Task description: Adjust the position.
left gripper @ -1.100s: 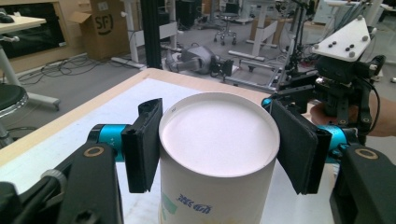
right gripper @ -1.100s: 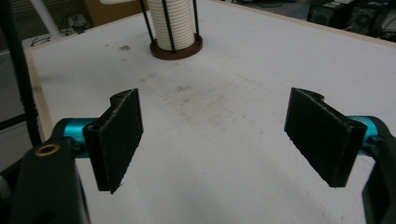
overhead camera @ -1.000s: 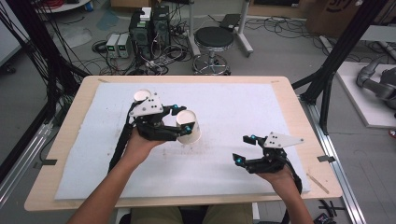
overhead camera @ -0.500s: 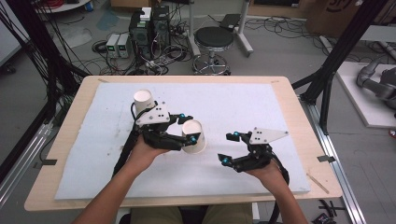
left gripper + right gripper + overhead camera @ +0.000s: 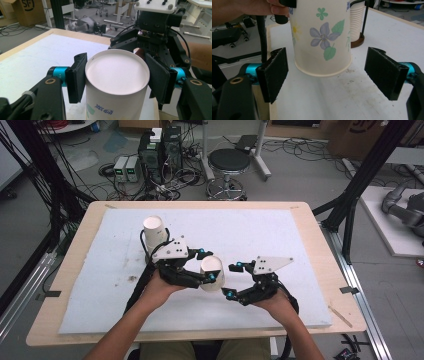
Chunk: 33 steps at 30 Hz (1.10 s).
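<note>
Closer together than half a second ago, both grippers meet near the table's [image 5: 75,285] front edge. The left gripper [image 5: 208,271] clasps an upside-down flowered paper cup [image 5: 212,272] above the white mat, while the right gripper [image 5: 233,280], jaws spread wide, faces it. A stack of cups [image 5: 155,233] stands behind.

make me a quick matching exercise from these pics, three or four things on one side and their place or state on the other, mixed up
Things:
1. left hand-held gripper
2. right hand-held gripper
3. flowered paper cup
4. cup stack

States:
A. upside down, held off the table
B. open, jaws either side of the cup's rim
C. standing at the back left of the white mat
D. shut on the cup

Pairs: 1-D, 2-B, 3-A, 4-C
</note>
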Each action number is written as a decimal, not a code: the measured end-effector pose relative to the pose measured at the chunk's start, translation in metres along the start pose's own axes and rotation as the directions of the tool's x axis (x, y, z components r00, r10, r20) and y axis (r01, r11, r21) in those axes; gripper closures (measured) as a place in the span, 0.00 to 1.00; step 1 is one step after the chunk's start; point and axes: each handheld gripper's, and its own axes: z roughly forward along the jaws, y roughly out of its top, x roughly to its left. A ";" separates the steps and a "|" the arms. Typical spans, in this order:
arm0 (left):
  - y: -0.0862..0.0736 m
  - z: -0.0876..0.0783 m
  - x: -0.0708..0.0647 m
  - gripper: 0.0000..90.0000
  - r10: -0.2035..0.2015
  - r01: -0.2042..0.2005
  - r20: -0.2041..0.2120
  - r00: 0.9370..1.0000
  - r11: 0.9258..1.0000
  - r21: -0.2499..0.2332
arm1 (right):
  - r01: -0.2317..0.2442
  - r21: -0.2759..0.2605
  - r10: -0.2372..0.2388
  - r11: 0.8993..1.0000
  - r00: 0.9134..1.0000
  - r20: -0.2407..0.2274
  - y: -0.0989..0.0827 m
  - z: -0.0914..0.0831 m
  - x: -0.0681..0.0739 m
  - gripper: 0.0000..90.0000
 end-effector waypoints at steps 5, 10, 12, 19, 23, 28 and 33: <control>-0.001 0.003 -0.003 0.42 0.001 -0.001 0.026 1.000 1.000 0.003 | 0.006 0.003 -0.006 1.000 1.000 -0.020 0.001 0.007 0.000 0.21; -0.002 0.006 -0.005 0.42 -0.003 0.003 0.049 0.999 1.000 0.000 | 0.021 -0.003 -0.021 1.000 0.999 -0.050 0.002 0.015 0.002 0.21; -0.002 0.007 -0.005 0.42 -0.002 0.002 0.058 0.998 1.000 0.001 | 0.017 -0.005 -0.017 1.000 0.998 -0.065 0.002 0.017 0.003 0.21; -0.003 0.009 -0.005 0.42 -0.010 0.011 0.073 0.997 1.000 -0.006 | 0.010 -0.019 -0.011 1.000 0.996 -0.090 0.002 0.022 0.002 0.23; -0.003 0.010 -0.005 0.42 -0.021 0.023 0.087 0.996 1.000 -0.018 | 0.000 -0.037 -0.004 0.999 0.993 -0.115 0.000 0.023 0.001 0.29; -0.004 0.010 -0.006 0.42 -0.019 0.021 0.082 0.996 1.000 -0.017 | 0.007 -0.046 -0.013 0.999 0.992 -0.122 -0.002 0.021 -0.002 0.33; -0.005 0.012 -0.008 0.28 0.015 -0.014 0.059 0.998 1.000 -0.013 | 0.027 -0.024 -0.029 0.999 0.993 -0.116 -0.002 0.021 -0.002 0.35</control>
